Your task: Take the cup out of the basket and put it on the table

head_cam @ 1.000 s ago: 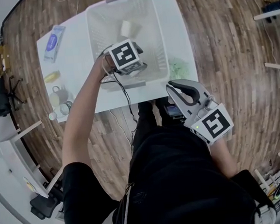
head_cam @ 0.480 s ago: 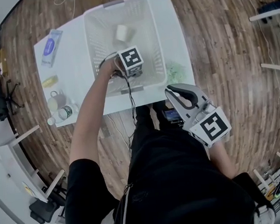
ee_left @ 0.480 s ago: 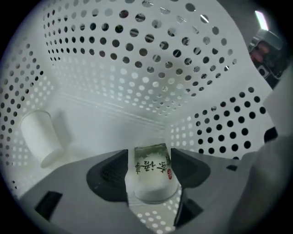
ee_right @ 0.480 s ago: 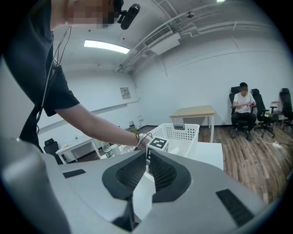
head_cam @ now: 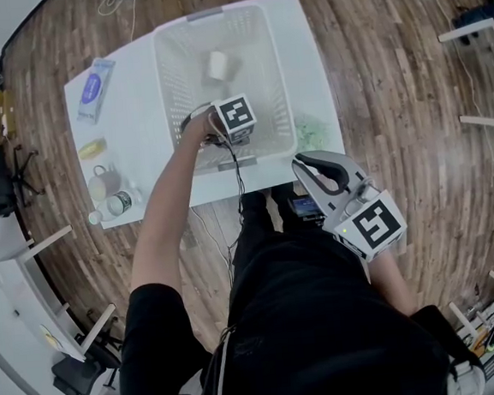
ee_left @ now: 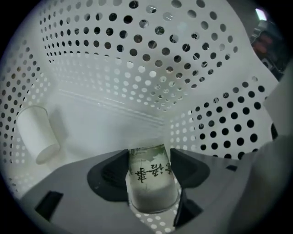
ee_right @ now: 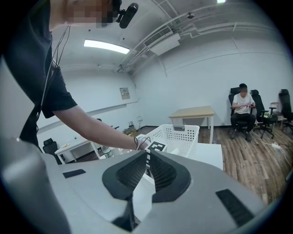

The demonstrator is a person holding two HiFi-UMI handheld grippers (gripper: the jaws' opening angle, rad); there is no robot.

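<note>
A white perforated basket (head_cam: 176,78) stands on the white table (head_cam: 140,107). My left gripper (ee_left: 150,167) reaches steeply down into its near end; in the head view only its marker cube (head_cam: 236,118) shows. A pale cup with dark print (ee_left: 150,176) sits between the two pads. The jaws have just been opening and stand wide, and I see no squeeze on the cup. A plain white paper cup (ee_left: 39,135) lies on its side farther off on the basket floor, also seen as the paper cup (head_cam: 218,64). My right gripper (head_cam: 302,160) is shut and empty, off the table's near edge.
On the table's left side lie a blue packet (head_cam: 93,78), a yellow item (head_cam: 92,148), a mug (head_cam: 99,175) and a small bottle (head_cam: 118,202). Something green (head_cam: 314,130) lies right of the basket. A seated person (ee_right: 241,109) and a wooden desk (ee_right: 192,112) are across the room.
My left gripper has sunk deeper into the basket's near end. The right gripper has stayed where it was.
</note>
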